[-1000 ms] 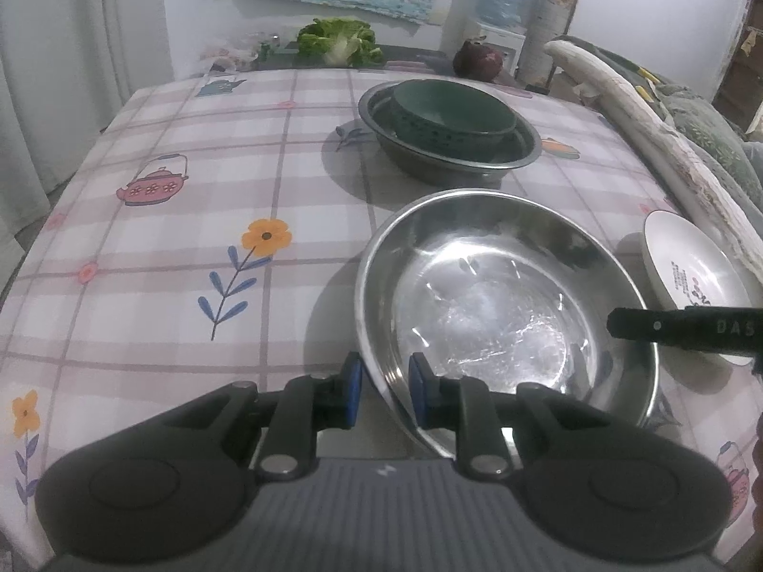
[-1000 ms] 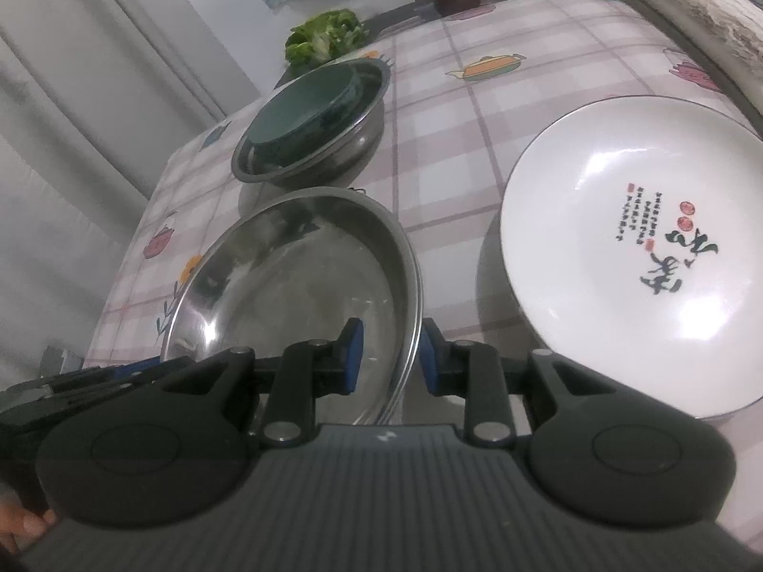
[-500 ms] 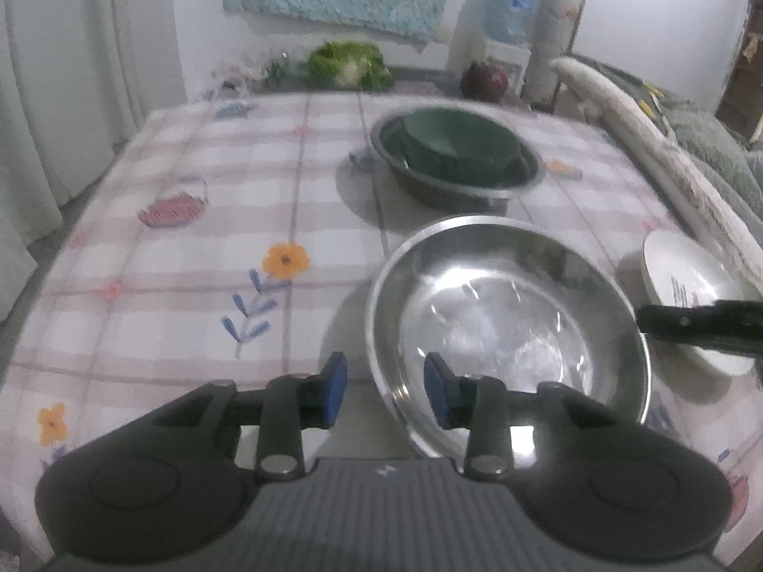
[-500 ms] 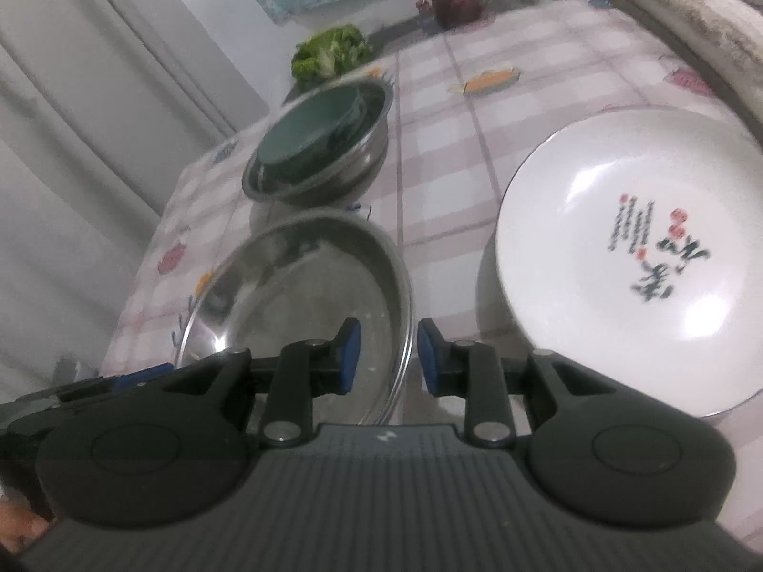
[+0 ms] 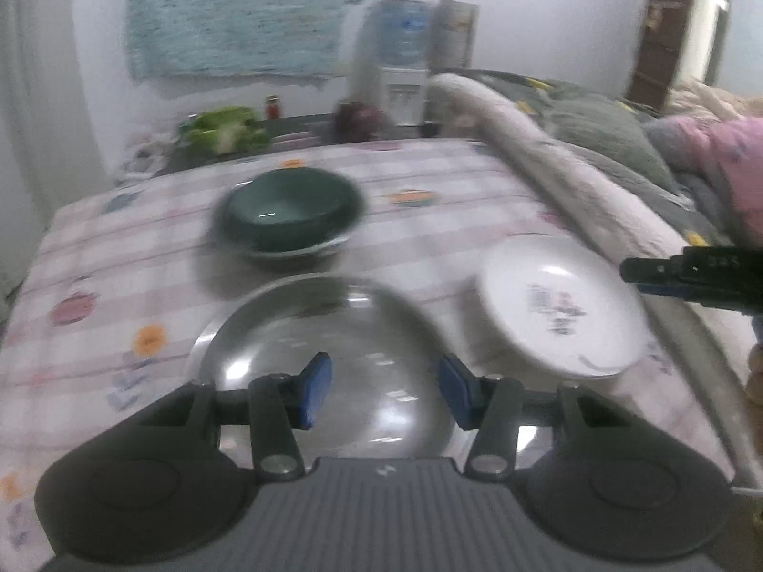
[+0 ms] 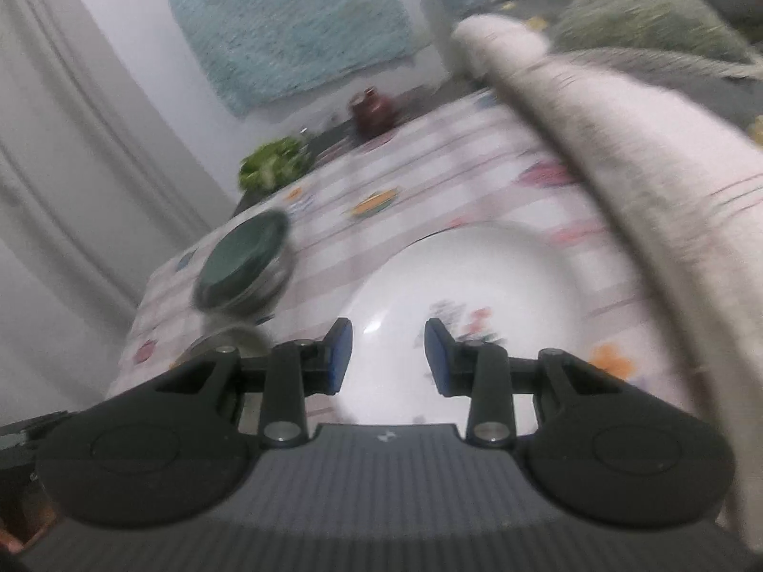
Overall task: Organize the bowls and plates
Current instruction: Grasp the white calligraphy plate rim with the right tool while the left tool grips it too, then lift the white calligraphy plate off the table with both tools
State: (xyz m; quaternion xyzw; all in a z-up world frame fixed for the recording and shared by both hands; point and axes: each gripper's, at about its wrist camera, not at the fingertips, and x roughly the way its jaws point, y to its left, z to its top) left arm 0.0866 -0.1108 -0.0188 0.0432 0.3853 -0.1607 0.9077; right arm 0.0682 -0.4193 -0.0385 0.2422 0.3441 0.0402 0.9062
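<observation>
A wide steel bowl [image 5: 334, 329] rests on the checked tablecloth. My left gripper [image 5: 384, 393] hovers above its near side, jaws opening, nothing between them. Behind it a dark green bowl [image 5: 291, 212] sits nested in another steel bowl [image 6: 267, 281]. A white plate [image 5: 558, 305] with a printed motif lies to the right. My right gripper [image 6: 387, 357] hangs over that plate [image 6: 458, 286], jaws opening and empty. Its tip [image 5: 667, 271] shows at the right edge of the left wrist view. Both views are blurred by motion.
Green leafy vegetables [image 5: 224, 131] and a dark red pot [image 5: 360, 119] stand at the table's far edge. A rolled pale blanket [image 5: 548, 167] and bedding run along the right side. A water dispenser [image 5: 398, 57] stands behind. Curtains [image 6: 71, 143] hang on the left.
Both grippers let go of the wide steel bowl's rim, opened, and rose. The left pulled back over the bowl; the right swung right over the white plate.
</observation>
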